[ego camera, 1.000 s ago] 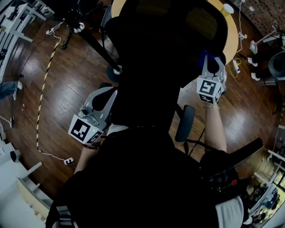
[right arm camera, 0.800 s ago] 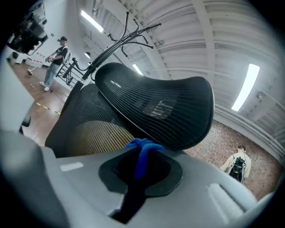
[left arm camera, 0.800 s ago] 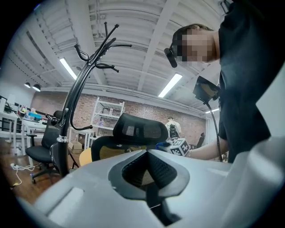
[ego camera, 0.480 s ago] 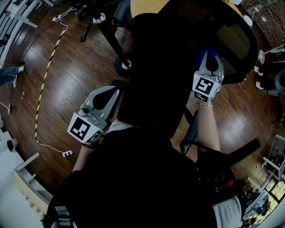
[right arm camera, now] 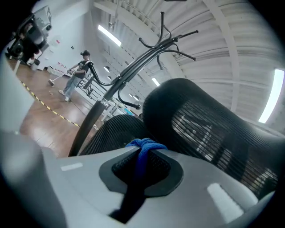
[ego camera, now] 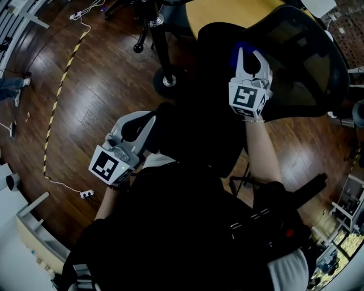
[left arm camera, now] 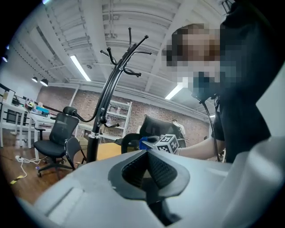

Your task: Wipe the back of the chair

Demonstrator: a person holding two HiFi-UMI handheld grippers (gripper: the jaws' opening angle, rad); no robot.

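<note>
The black mesh office chair point(ego camera: 307, 62) stands ahead of me, its back point(right arm camera: 209, 129) filling the right gripper view. My right gripper point(ego camera: 248, 59) is raised against the chair's back and is shut on a blue cloth point(right arm camera: 141, 146). The cloth bunches out between the jaws at the mesh, and a bit of blue point(ego camera: 242, 48) shows at the tips in the head view. My left gripper point(ego camera: 136, 126) hangs lower, at the chair's left side. Its jaws are shut with nothing between them point(left arm camera: 147, 153). The left gripper view also catches the right gripper's marker cube point(left arm camera: 168, 143).
A black coat stand point(right arm camera: 133, 62) rises just behind the chair, its round base point(ego camera: 169, 80) on the wooden floor. A yellow tabletop point(ego camera: 227, 11) lies beyond. Striped tape point(ego camera: 57, 96) and a power strip point(ego camera: 86, 194) lie at left. Another office chair point(left arm camera: 55, 138) stands farther off.
My right gripper with the blue cloth has slid left and farther up across the chair's back. The chair's mesh top now sits further right in view. The left gripper has barely moved.
</note>
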